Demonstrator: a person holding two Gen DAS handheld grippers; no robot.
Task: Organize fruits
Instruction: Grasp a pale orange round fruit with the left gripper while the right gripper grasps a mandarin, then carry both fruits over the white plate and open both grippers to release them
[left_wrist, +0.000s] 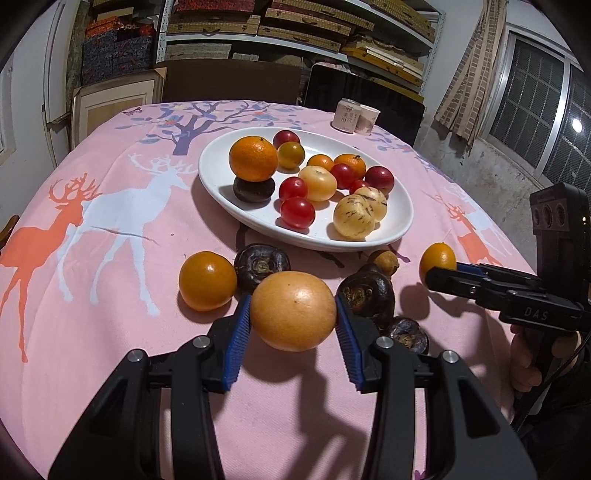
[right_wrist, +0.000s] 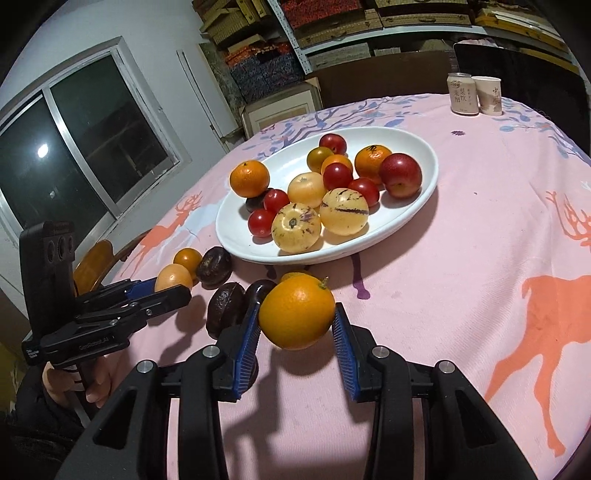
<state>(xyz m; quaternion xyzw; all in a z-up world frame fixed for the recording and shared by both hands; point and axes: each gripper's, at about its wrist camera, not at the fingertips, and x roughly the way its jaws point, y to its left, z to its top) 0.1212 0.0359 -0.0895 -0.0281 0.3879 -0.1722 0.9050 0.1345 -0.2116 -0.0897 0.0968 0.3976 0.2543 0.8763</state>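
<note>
My left gripper (left_wrist: 293, 319) is shut on a pale orange round fruit (left_wrist: 293, 310), held just above the pink tablecloth; it also shows in the right wrist view (right_wrist: 173, 284). My right gripper (right_wrist: 297, 325) is shut on a bright orange citrus (right_wrist: 297, 312), seen from the left wrist view too (left_wrist: 437, 258). The white oval plate (left_wrist: 221, 184) ahead holds oranges, red tomatoes and pale striped melons. On the cloth lie an orange (left_wrist: 207, 280) and several dark water chestnuts (left_wrist: 260, 266).
A can (right_wrist: 461, 94) and a paper cup (right_wrist: 488, 95) stand at the table's far edge. Chairs and shelves of boxes stand behind the table. A small brownish fruit (left_wrist: 386, 260) lies by the plate's near rim.
</note>
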